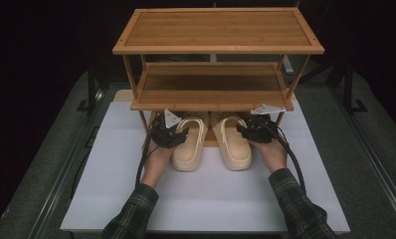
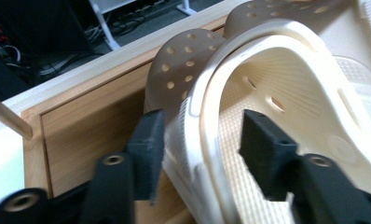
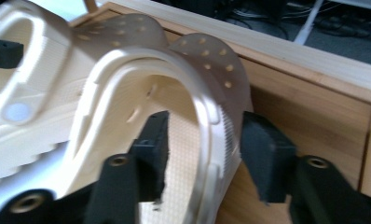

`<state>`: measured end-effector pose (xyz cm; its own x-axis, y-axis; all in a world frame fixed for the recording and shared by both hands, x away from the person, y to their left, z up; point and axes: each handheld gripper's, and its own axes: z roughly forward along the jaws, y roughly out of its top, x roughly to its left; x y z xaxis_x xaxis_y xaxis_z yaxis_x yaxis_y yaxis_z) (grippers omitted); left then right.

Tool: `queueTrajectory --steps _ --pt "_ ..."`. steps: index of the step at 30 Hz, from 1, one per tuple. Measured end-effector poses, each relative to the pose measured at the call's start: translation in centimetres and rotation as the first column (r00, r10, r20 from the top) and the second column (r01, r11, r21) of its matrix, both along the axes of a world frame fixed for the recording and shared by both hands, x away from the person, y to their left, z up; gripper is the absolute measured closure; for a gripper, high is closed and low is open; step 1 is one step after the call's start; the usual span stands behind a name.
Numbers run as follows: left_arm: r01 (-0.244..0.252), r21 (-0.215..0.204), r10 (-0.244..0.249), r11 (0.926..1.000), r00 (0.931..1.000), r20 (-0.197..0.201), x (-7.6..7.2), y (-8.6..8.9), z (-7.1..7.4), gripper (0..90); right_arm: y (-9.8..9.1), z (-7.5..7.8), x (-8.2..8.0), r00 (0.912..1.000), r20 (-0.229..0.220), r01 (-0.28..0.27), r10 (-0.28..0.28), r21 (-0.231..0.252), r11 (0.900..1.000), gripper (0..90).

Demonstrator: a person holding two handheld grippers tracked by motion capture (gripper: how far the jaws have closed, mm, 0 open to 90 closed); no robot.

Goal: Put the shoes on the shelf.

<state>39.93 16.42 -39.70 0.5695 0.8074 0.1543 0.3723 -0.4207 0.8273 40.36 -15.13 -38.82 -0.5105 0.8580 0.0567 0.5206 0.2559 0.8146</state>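
Holding the left shoe [image 1: 190,144] in my left gripper [image 1: 169,133] and the right shoe [image 1: 234,142] in my right gripper [image 1: 256,130], fingers pinching each side wall, I think I slide both under the rack [image 1: 216,47] next.

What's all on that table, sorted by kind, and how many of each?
Cream clogs: 2, the left clog and the right clog
Wooden shoe racks: 1, the rack
Handheld grippers: 2, the left gripper and the right gripper
Total: 5
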Motion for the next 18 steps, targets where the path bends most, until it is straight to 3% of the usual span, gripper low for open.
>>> queueTrajectory --steps 4,8,11,16,18 --pt "0.038 -0.056 -0.039 0.9977 0.999 -0.022 -1.0 1.4 1.2 36.3 -0.8 0.8 -1.0 0.9995 -0.023 -0.023 0.023 0.039 0.999 38.2" --pt "0.094 -0.123 -0.101 0.9879 0.9932 -0.057 -2.1 2.7 2.3 24.2 -1.7 1.5 -2.3 0.9981 -0.022 -0.055 0.057 0.079 0.9953 28.1" --pt "0.131 -0.138 -0.145 0.9817 0.9851 -0.094 -3.0 3.3 2.7 15.6 -2.4 1.5 -3.3 0.9944 -0.048 -0.089 0.094 0.099 0.9911 15.2" --pt "0.166 -0.137 -0.185 0.9766 0.972 -0.144 -4.4 3.9 1.9 1.6 -3.1 0.9 -4.8 0.991 -0.058 -0.116 0.12 0.082 0.9899 7.3" --pt "0.179 -0.128 -0.198 0.9755 0.9675 -0.157 -5.1 4.2 1.3 1.4 -3.5 0.6 -5.4 0.9892 -0.052 -0.132 0.137 0.088 0.9873 4.0"
